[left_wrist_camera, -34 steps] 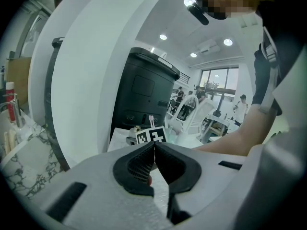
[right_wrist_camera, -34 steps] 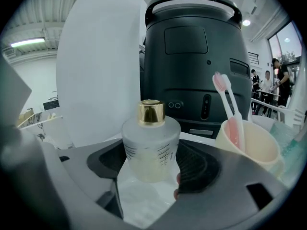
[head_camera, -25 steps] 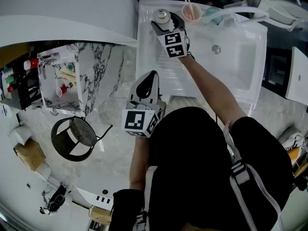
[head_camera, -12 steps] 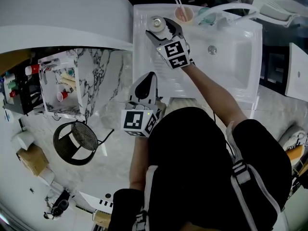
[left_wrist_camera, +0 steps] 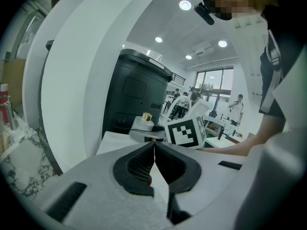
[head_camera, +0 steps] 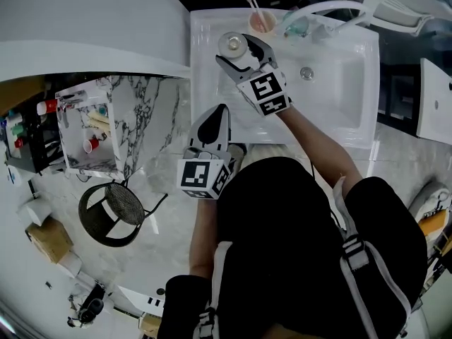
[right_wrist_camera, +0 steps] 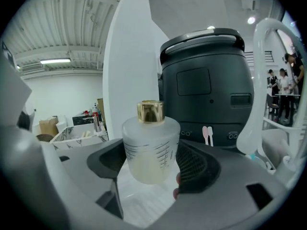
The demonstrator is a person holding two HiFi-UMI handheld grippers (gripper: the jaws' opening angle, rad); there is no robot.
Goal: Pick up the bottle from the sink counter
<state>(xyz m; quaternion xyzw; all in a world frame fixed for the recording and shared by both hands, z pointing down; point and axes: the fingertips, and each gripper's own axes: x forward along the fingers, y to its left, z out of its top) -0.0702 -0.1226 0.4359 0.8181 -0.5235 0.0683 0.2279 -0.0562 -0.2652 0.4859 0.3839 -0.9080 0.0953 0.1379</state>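
Bottle (right_wrist_camera: 150, 150), frosted, gold-capped, in right tool (right_wrist_camera: 153, 169)

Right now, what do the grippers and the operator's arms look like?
The left gripper and right gripper are pale grey-white moulded shells with black ribbed pads. Each carries a white cube printed with black square markers. No cables show. The person wears a black short-sleeved top and pale harness straps.
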